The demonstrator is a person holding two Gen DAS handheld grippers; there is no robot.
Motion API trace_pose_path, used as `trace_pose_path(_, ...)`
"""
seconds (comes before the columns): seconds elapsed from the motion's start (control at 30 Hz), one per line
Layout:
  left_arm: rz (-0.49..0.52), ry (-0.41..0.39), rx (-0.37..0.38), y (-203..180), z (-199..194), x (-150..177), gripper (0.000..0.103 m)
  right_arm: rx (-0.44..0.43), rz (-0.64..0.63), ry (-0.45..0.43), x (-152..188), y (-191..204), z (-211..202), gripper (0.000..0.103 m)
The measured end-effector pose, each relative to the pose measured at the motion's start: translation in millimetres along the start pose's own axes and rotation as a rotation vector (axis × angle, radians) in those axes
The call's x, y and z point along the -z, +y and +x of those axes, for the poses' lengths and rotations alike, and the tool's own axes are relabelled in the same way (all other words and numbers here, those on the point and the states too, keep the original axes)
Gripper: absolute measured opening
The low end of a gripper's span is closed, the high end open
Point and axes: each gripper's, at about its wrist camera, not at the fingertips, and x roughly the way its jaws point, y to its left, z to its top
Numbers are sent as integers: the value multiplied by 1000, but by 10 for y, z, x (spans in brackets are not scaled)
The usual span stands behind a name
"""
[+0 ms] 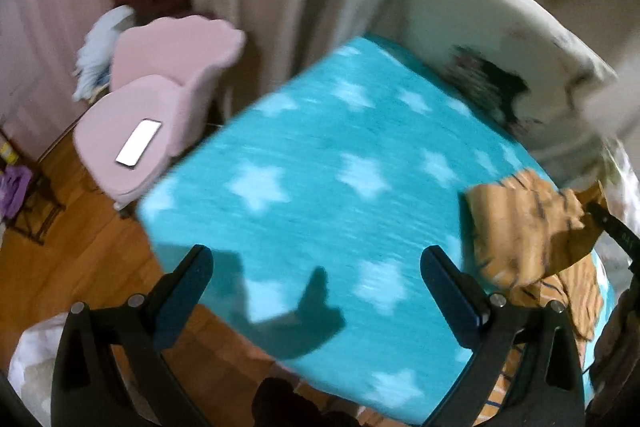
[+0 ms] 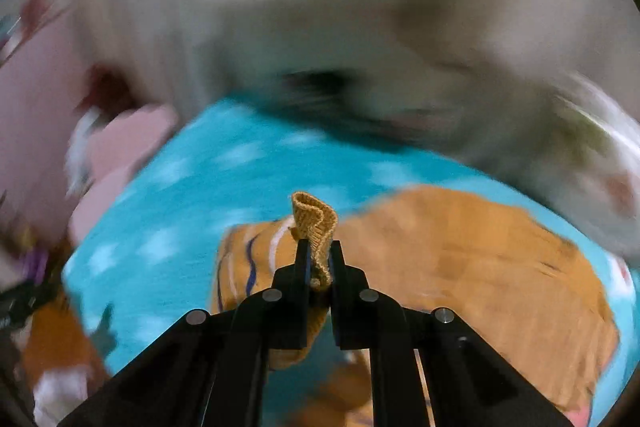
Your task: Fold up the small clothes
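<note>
Motion blur smears nearly all of the right wrist view; only the ribbed hem (image 2: 316, 227) reads sharply. The garment (image 2: 460, 259) beyond is a smudge there, and the left view's right edge cuts it off. The pillow's (image 1: 480, 39) dark print is unreadable.

The left tongs (image 1: 316, 267) stand wide open, both dark fingers (image 1: 188, 291) spread far apart and holding nothing, angled down toward the surface below. The right tongs (image 2: 319, 259) are closed, their two black fingers (image 2: 302, 267) nearly parallel and pinching a ribbed edge of the cloth (image 2: 316, 223), which curls up above the tips. In the left wrist view the right tongs' tip (image 1: 608, 223) shows at the far right edge, with cloth hanging from it.
</note>
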Motion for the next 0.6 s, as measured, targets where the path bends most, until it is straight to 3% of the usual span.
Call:
trace_pose_path(0.03, 16, 0, 7, -160, -22, 40, 103, 49, 72, 2, 52, -472, -60, 8)
trace_pose_path(0.2, 110, 10, 17, -876, -3, 334, 103, 203, 320, 71, 465, -2040, -98, 8)
trace_pose_path(0.27, 141, 26, 26, -1131, 55, 457, 103, 225, 386, 176, 726, -2584, 69, 9)
trace_pose_path(0.33, 173, 55, 49, -1399, 128, 584, 103, 298, 445, 236, 943, -2946, 115, 15)
trace_pose_path(0.4, 193, 86, 72, -1637, 201, 700, 103, 318, 505, 203, 1053, -3163, -27, 15)
trace_pose_path(0.53, 227, 118, 109, -2048, 283, 916, 103, 268, 567, 151, 1166, -3406, -272, 17)
trace_pose_path(0.6, 253, 124, 118, -2233, 290, 1009, 103, 213, 567, 133, 1174, -3425, -337, 29)
